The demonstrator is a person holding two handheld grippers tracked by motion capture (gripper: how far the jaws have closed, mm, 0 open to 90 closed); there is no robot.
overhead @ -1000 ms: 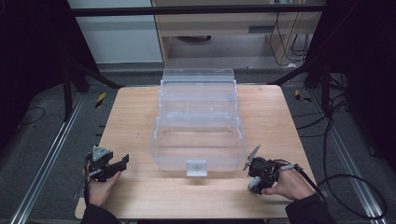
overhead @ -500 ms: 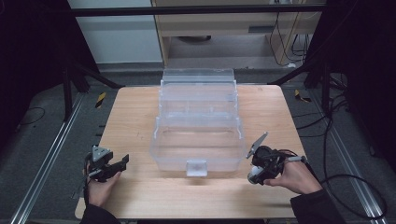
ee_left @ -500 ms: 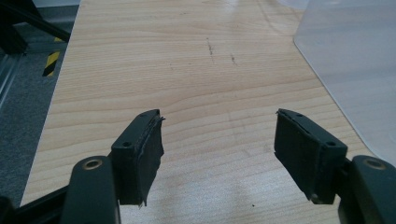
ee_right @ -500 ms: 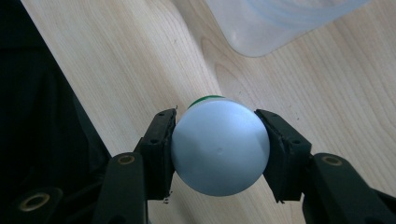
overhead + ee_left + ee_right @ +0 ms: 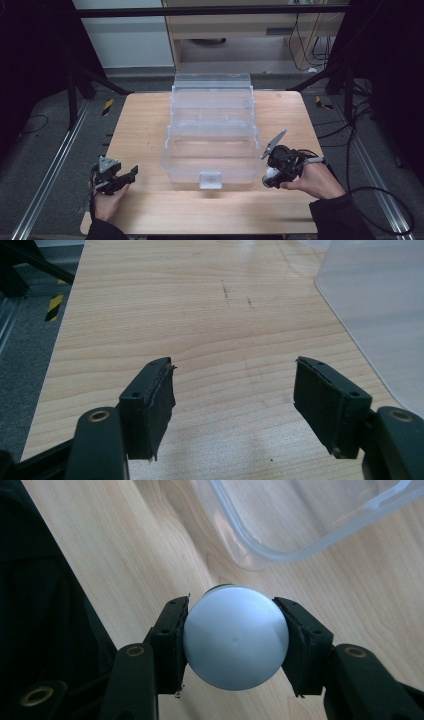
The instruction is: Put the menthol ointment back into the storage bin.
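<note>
**Right claw's got a white ball, left one's just hanging open**

So standing here looking down at the wooden table (image 5: 150, 120): the right gripper (image 5: 272, 175) sits at about 4 o'clock on the tabletop, just off the front right corner of the clear plastic box (image 5: 212, 130). Its jaws are clamped on a white ball (image 5: 270, 174), one pad pressed to each side. In the right gripper view the white ball (image 5: 235, 637) bulges out between the pads, smooth and matte, with a tiny dimple near the middle and a thin sliver of something dark green peeking over its top edge. Can't tell what that sliver is. The rounded corner of the box (image 5: 300, 520) is right above it in that view, close but not touching the ball.

The left gripper (image 5: 117, 179) is over at about 8 o'clock, near the front left edge, held low by the person's left hand (image 5: 107, 200). Its jaws are spread wide with nothing between them, just bare wood grain (image 5: 230, 340) showing in the gap. The frosted side of the box (image 5: 380, 305) sits off at 2 o'clock in the left gripper view, well apart from the pads.

The box is dead centre on the table, tiered, lid tipped back toward 12 o'clock, with a small latch (image 5: 210, 179) on the front.

No brands, labels or writing that I can read anywhere, not on the ball, box or grippers.
</note>
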